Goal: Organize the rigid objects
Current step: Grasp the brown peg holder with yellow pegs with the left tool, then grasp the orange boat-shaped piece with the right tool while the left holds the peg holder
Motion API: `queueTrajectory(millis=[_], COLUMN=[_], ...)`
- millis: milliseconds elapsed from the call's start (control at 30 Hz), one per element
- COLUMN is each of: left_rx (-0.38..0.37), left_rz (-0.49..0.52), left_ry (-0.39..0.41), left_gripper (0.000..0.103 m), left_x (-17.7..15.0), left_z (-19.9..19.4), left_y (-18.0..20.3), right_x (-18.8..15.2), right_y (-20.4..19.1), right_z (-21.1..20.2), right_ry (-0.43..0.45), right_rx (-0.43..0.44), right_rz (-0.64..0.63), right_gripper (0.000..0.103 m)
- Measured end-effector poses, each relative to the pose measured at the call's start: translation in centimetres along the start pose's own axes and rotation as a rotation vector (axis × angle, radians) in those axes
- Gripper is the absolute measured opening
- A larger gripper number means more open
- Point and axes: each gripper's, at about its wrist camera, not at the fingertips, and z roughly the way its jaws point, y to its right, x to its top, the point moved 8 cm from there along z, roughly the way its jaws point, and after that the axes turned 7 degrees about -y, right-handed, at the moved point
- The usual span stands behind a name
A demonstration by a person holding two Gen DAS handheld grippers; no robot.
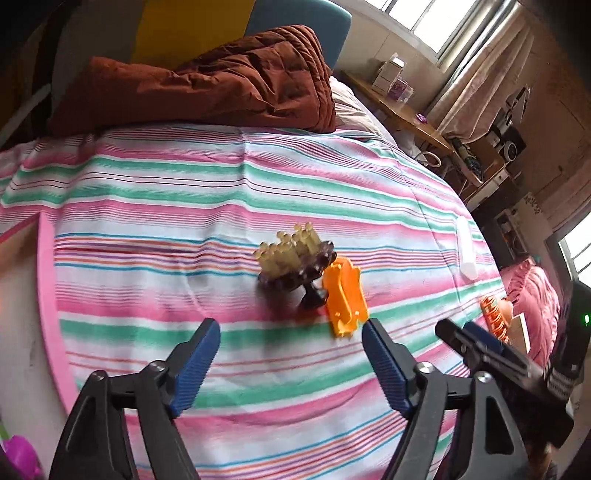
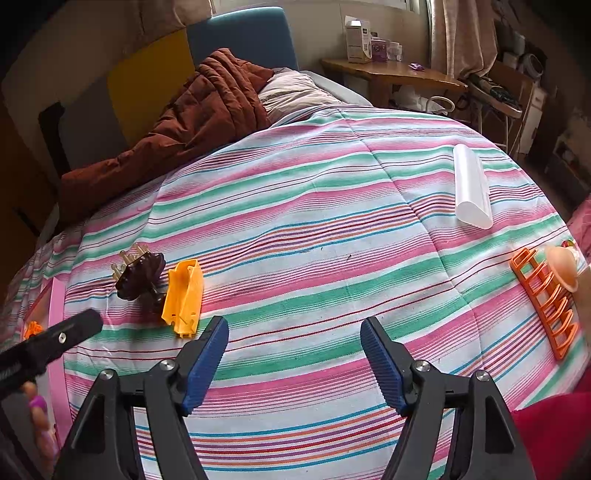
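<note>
Both grippers, left gripper (image 1: 290,341) and right gripper (image 2: 293,339), are spread wide, nothing held; the orange toy (image 1: 345,297) should be approached squarely and pinched across its narrow sides.

A striped bed (image 2: 332,229) carries a rumpled brown quilt (image 2: 192,122). Daylight enters curtained windows (image 1: 436,22) behind a wooden side table (image 2: 391,74).

Striped cloth bedsheet (image 2: 314,229), glossy orange plastic piece (image 2: 183,297), quilted brown blanket (image 2: 192,122)

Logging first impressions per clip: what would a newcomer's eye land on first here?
The striped bedspread fills both views. On it, an orange plastic piece lies against a dark stand of yellowish pegs, just ahead of the open left tongs. A white tube lies far right.
</note>
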Motion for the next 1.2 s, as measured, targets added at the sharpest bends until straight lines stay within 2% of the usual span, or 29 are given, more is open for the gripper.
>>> queueTrajectory(millis=[133,367,567,633,667,700,933,1200], left_rx=[-0.023,-0.063,-0.07,-0.071,-0.062,-0.04,-0.038,0.037], left_rz=[-0.014,-0.083,-0.108,-0.126,-0.125,-0.118,-0.073,0.034], left_ry=[0.019,-0.041,-0.053,-0.051,-0.037,-0.036,-0.046,-0.03], left_gripper=[0.084,0.085,0.085,0.082,0.076,0.063,0.063,0.063], left_x=[1.7,3.2,4.3,4.6,4.7,4.7,2.8,-2.3], left_z=[1.3,4.2,6.3,7.1,7.0,7.0,6.0,2.5], left_y=[0.4,0.1,0.2,-0.1,-0.2,-0.3,-0.5,-1.1], right_x=[-0.1,-0.1,-0.2,-0.2,-0.2,-0.2,-0.3,-0.8], right_y=[0.0,-0.4,-0.5,-0.4,-0.5,-0.4,-0.9,-1.4], right_z=[0.1,0.1,0.4,0.4,0.4,0.4,0.8,1.5], right_ry=[-0.006,-0.012,-0.02,-0.02,-0.021,-0.021,-0.026,-0.043], right_rx=[0.003,0.009,0.011,0.01,0.009,0.006,-0.003,0.016], right_rz=[0.001,-0.008,-0.007,-0.007,-0.008,-0.01,-0.029,-0.039], right_gripper=[0.075,0.076,0.076,0.076,0.076,0.076,0.076,0.076])
